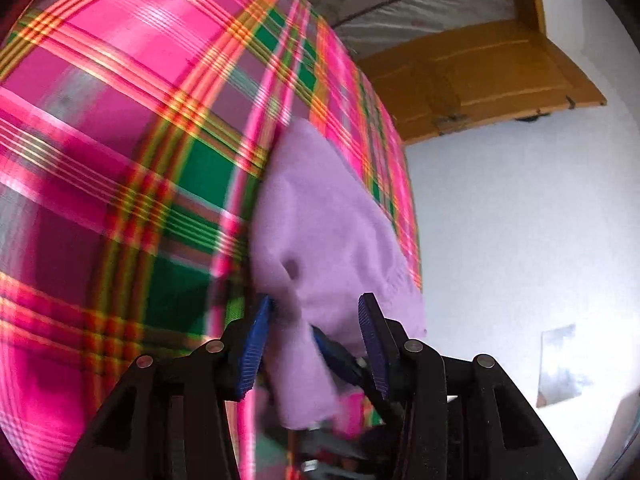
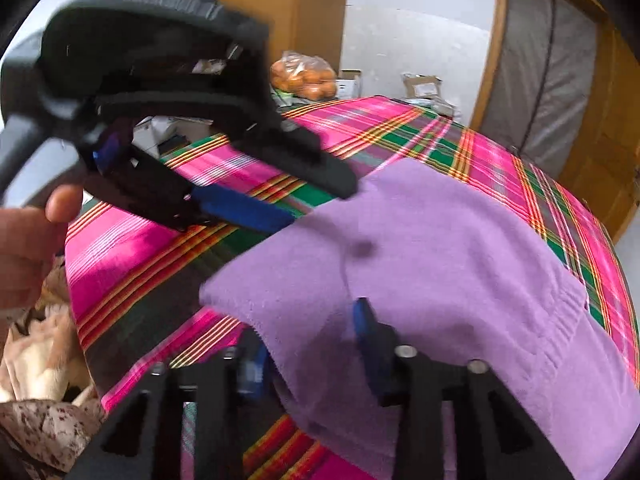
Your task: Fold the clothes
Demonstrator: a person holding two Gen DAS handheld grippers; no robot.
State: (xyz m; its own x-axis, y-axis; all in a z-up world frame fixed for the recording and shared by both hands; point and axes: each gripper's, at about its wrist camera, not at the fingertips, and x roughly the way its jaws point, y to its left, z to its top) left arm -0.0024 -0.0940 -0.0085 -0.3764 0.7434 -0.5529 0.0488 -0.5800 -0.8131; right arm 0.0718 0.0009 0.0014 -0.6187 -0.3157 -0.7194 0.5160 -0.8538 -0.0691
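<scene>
1. Blue-padded right gripper [image 2: 316,344] straddles the near edge of a purple garment [image 2: 440,248]; whether its jaws pinch the cloth is unclear.
2. Just ahead of it to the left, the left gripper [image 2: 316,198] stands spread at the garment's far corner, cloth between its jaws, unpinched.
3. Beyond both, the garment lies on a plaid-covered table [image 2: 400,128].
4. Soft, light knit likely drapes; hems and corners look the best holds.
</scene>
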